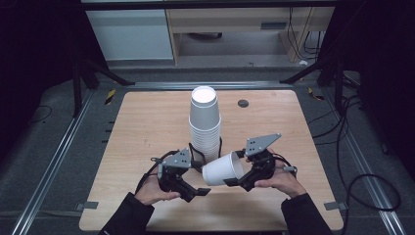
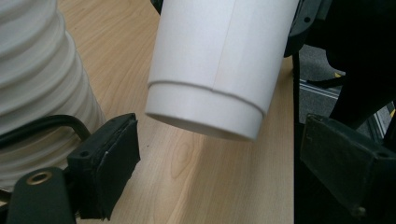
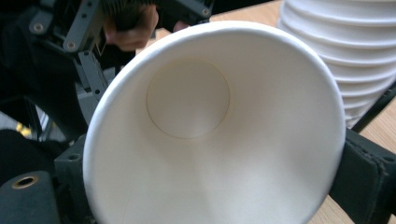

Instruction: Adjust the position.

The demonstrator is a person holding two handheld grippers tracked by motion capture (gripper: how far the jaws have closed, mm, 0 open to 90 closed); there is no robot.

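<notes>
A tall stack of upside-down white paper cups [image 1: 205, 120] stands mid-table. A single white cup [image 1: 222, 169] lies tilted on its side in the air in front of the stack, with my right gripper [image 1: 236, 169] shut on it near the rim. The right gripper view looks straight into this cup [image 3: 210, 130], held between the two pads [image 3: 369, 182]. My left gripper [image 1: 198, 177] is open just left of the cup's closed end. In the left gripper view the cup's bottom [image 2: 210, 74] hangs ahead of the parted jaws, and the stack [image 2: 37, 93] is at the left.
The wooden table [image 1: 147, 127] has a small dark round grommet [image 1: 243, 103] behind the stack. Metal rails and cables run along both sides of the table. A desk and cabinet stand beyond the far edge.
</notes>
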